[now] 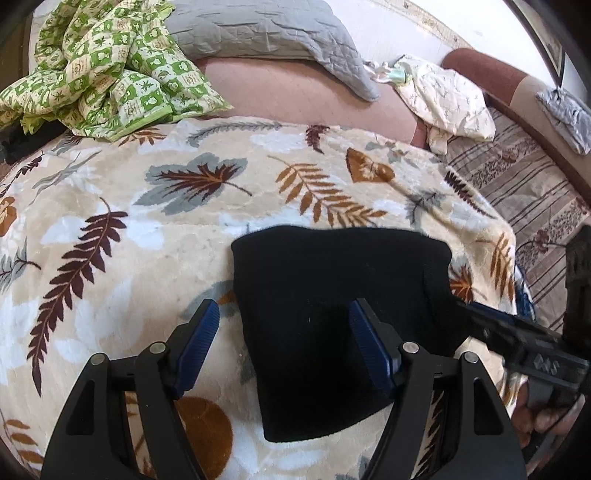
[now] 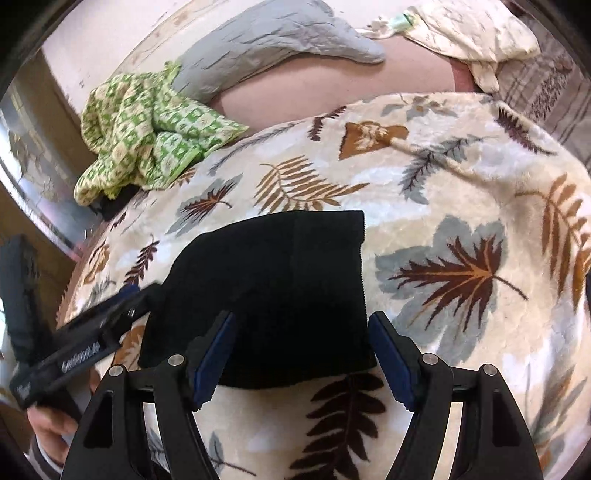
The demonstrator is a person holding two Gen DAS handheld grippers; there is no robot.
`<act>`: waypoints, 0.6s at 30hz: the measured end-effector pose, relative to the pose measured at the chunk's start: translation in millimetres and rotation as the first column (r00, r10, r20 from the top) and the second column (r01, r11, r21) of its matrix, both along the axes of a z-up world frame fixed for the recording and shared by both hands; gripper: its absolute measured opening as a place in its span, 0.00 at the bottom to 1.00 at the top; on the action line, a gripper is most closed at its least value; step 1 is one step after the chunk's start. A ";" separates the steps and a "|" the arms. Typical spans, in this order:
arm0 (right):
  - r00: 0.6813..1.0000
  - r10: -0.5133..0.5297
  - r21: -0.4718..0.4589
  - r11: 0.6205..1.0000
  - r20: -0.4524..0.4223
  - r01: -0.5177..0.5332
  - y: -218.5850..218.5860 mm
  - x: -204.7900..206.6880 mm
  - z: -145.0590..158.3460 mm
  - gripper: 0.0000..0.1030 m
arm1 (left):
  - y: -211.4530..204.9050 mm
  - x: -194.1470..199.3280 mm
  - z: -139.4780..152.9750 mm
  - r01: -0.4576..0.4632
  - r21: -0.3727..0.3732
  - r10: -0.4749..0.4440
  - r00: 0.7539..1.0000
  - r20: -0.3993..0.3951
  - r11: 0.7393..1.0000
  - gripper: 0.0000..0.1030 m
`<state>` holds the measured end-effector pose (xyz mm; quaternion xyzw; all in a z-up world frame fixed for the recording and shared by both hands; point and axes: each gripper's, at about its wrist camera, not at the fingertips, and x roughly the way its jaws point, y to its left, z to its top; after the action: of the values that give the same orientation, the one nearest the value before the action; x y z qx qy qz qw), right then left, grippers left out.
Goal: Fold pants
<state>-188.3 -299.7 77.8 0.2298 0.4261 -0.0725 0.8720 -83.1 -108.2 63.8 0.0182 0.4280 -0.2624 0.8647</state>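
The black pants (image 1: 332,306) lie folded into a compact rectangle on the leaf-patterned blanket (image 1: 129,229). My left gripper (image 1: 284,317) is open and empty just above them, its right finger over the cloth and its left finger over the blanket. In the right wrist view the pants (image 2: 280,288) lie straight ahead and my right gripper (image 2: 301,328) is open and empty over their near edge. The right gripper also shows at the right edge of the left wrist view (image 1: 517,339). The left gripper shows at the left of the right wrist view (image 2: 92,325).
A green checked cloth (image 1: 99,70) is bunched at the back left. A grey quilted pillow (image 1: 258,29) lies on a pink bolster (image 1: 303,96). A cream patterned cloth (image 1: 443,99) sits at the back right, beside a striped bedsheet (image 1: 517,177).
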 end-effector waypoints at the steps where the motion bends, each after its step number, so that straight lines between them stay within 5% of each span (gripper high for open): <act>1: 1.000 -0.020 0.009 1.000 -0.004 0.020 -2.7 1.6 -4.5 0.73 | -1.7 -1.6 -2.1 -0.004 0.007 0.004 1.000 -0.005 1.000 0.71; 4: 0.999 -0.050 0.054 0.997 -0.008 0.050 -10.0 3.9 -20.8 0.73 | -7.5 -7.4 -12.2 -0.009 0.006 0.010 0.999 -0.044 1.000 0.80; 8: 0.999 -0.053 0.037 0.998 -0.004 0.053 -11.2 5.1 -33.2 0.76 | -15.4 -13.0 -32.6 -0.032 0.001 0.032 0.988 -0.152 0.999 0.81; 12: 0.998 -0.063 0.040 0.997 0.012 0.062 -14.1 0.1 -23.1 0.76 | -21.6 -30.1 -12.0 -0.067 0.060 0.069 0.996 -0.047 0.996 0.81; 18: 0.991 -0.092 0.042 0.995 0.094 0.089 -19.8 -19.2 13.9 0.78 | -13.1 -40.7 15.3 -0.091 0.026 0.091 0.996 0.015 0.996 0.81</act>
<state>-207.5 -319.4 91.7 0.2686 0.3744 -0.0928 0.8826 -123.8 -121.2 79.1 0.0120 0.4256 -0.2170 0.8784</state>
